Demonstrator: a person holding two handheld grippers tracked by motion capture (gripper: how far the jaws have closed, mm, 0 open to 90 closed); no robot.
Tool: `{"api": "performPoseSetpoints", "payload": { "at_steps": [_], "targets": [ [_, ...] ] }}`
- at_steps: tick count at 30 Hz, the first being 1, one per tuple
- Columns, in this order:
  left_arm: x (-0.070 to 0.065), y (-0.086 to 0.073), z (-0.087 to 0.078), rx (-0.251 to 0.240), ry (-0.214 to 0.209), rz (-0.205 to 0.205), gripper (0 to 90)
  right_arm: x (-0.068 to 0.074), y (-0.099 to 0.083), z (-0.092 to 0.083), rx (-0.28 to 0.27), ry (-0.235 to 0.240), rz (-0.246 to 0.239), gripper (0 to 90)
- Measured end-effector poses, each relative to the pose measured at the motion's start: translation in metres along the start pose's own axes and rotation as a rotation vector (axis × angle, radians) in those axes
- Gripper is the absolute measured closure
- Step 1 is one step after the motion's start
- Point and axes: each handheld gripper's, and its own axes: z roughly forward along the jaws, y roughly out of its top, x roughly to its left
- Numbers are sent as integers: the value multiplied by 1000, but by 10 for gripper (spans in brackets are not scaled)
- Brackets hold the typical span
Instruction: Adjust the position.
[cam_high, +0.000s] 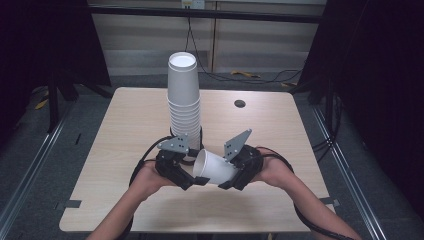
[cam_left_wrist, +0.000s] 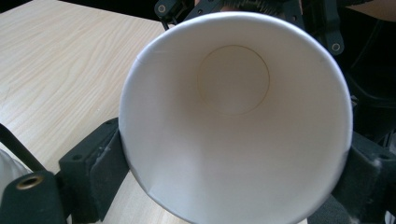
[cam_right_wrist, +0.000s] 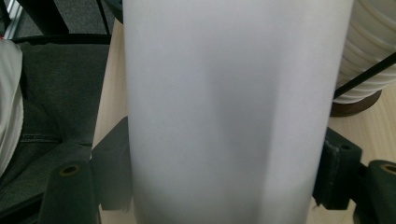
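Above the table (cam_high: 125, 150), both grippers clamping paper cup (cam_high: 216, 167)

Matt white paper cup (cam_left_wrist: 233, 121); pale, smooth wood-grain table (cam_high: 130, 130).

I find no legible text, label, brand, number or sign in any view. The white paper cup (cam_high: 216, 169) held over the near middle of the light wooden table (cam_high: 125, 130) is plain inside and out. The tall stack of white paper cups (cam_high: 183, 100) behind it carries no print. The small pale plate on the far wall (cam_high: 192, 3) is too small to read.
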Motion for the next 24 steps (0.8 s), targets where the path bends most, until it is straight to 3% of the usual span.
{"api": "performPoseSetpoints", "payload": {
  "at_steps": [5,7,9,15,18,22,24],
  "targets": [
    [0,2,-2,19,-2,1,118,1,0,0,-9,-8,-5,222],
    [1,2,-2,45,10,-5,119,2,-1,0,-22,-41,-7,147],
    [1,1,-2,54,12,-4,119,2,-2,0,-25,-51,-7,141],
    [0,3,-4,102,35,-4,117,1,-11,-3,-36,-62,32,123],
    [1,5,-6,145,50,8,116,0,-18,-4,-41,-67,51,123],
    [1,7,-5,206,75,-5,114,-2,-32,-3,-41,-84,81,125],
    [0,7,-4,233,87,-1,114,-4,-42,-2,-40,-107,118,126]
  ]
}}
